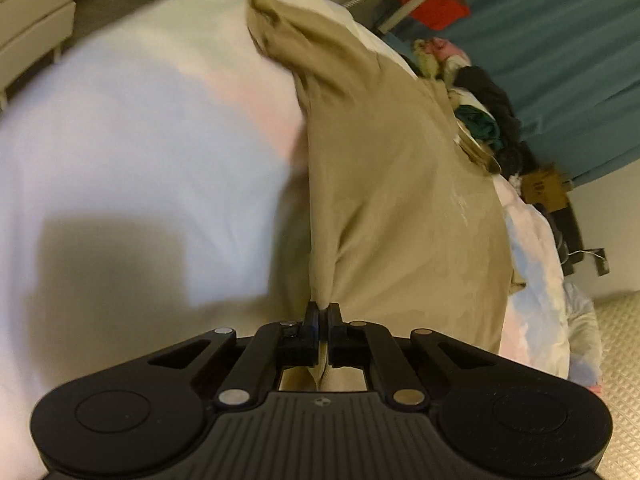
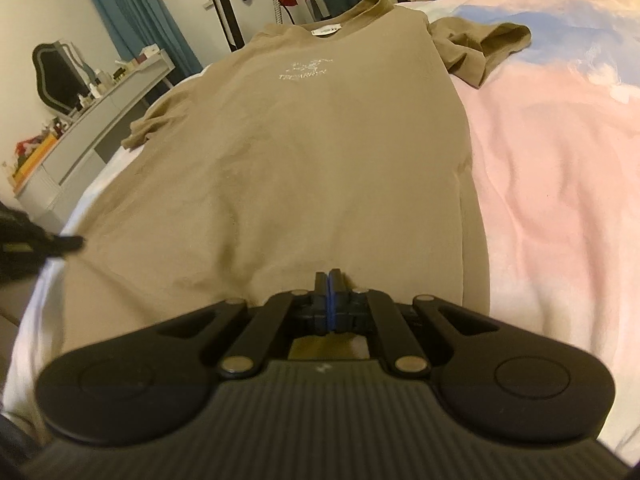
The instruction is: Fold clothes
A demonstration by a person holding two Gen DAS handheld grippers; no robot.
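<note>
In the left wrist view, the left gripper (image 1: 322, 307) has its jaws pressed together on a pinched ridge of the tan T-shirt (image 1: 400, 200), which rises off the bed cover (image 1: 140, 140) in a long fold towards a sleeve. The right wrist view alone shows the shirt spread front-up on the bed, with a pale chest print (image 2: 303, 72) and neck label (image 2: 325, 31). There the right gripper (image 2: 330, 278) has its jaws clamped on the hem, and a dresser (image 2: 92, 120) stands left.

A bedroom: bed (image 2: 560, 140), dresser (image 2: 100, 112), teal curtains (image 1: 560, 60).
</note>
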